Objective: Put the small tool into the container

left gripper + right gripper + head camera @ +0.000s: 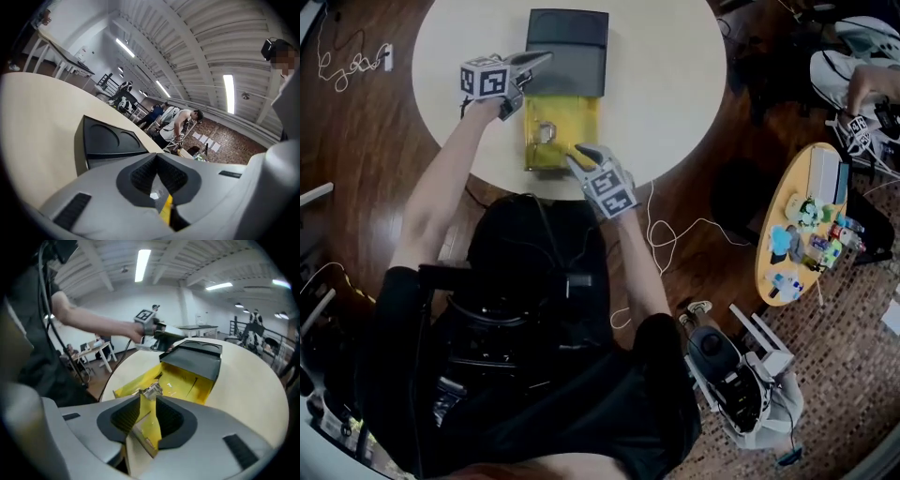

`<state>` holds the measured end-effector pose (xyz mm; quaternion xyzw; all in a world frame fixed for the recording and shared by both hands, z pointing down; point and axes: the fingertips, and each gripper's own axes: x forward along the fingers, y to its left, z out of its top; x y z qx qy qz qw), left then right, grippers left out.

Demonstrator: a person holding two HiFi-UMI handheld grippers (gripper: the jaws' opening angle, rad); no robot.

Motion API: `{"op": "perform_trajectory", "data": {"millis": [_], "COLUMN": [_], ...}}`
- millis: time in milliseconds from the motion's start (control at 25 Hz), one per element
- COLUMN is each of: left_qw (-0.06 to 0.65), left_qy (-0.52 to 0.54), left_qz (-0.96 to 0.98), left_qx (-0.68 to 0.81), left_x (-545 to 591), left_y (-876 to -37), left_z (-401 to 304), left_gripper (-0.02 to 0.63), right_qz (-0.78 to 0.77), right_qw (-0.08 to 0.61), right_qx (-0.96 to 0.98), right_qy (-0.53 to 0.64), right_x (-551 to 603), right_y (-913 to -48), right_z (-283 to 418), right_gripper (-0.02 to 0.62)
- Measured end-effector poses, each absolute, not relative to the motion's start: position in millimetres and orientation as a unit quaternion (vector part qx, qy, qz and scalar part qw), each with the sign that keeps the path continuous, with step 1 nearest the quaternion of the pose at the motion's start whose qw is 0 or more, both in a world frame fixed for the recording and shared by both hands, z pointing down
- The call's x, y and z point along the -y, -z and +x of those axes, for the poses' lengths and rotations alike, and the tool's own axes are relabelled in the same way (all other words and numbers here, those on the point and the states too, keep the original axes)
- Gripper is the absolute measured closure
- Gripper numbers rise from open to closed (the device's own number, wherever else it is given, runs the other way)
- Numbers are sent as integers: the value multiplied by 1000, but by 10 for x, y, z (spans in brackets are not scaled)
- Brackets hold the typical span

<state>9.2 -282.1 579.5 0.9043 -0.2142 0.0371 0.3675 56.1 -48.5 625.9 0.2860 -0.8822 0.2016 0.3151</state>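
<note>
Small tool (546,132): silvery, lies inside the yellow container (574,120), on its floor, left of centre. In the right gripper view it (151,390) shows just beyond the jaw tips, free of both pads.

Yellow container: open-topped, sits on the round cream table (675,84) near the edge closest to the person. Dark grey lid (567,47) rests at the container's far end, its near edge over the yellow.

Right gripper (577,151): at the container's near-right edge, pointing down and inward. Jaws stand apart. A yellow flap of the container (146,420) rises between them, leaning toward the left pad, with a clear gap on the other side. Not clamped.

Left gripper (540,62): at the far-left corner, where lid and container meet. In its own view the jaws (157,160) are nearly together, with a thin yellow sliver of the container's edge pinched low between the pads; the lid (110,138) lies just ahead of it.

Beyond the table: wooden floor; a small yellow side table (802,192) holding coloured bits, well apart to the right.
</note>
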Motion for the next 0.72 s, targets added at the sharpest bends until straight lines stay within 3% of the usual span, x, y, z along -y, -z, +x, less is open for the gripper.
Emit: {"op": "perform_trajectory", "data": {"millis": [240, 480, 520, 600, 720], "left_qw": [369, 422, 429, 452, 482], "left_qy": [-104, -87, -82, -65, -43], "left_qz": [908, 885, 882, 871, 855], "left_qx": [167, 178, 179, 182, 187], "left_x": [2881, 2951, 2982, 3030, 3077], "left_y": [-5907, -6051, -6059, -6071, -6076], "left_z": [500, 584, 568, 579, 623], "left_gripper": [612, 609, 609, 609, 609], "right_qz": [173, 107, 100, 88, 83], "right_qw": [439, 494, 500, 510, 513], "right_qx": [880, 863, 860, 856, 853], "right_qy": [-59, 12, 15, 25, 50], "right_x": [41, -88, -93, -124, -150], "right_y": [-6571, -6905, -6969, -7070, -7083], "right_z": [179, -102, -107, -55, 28], "right_gripper": [474, 476, 481, 567, 572]}}
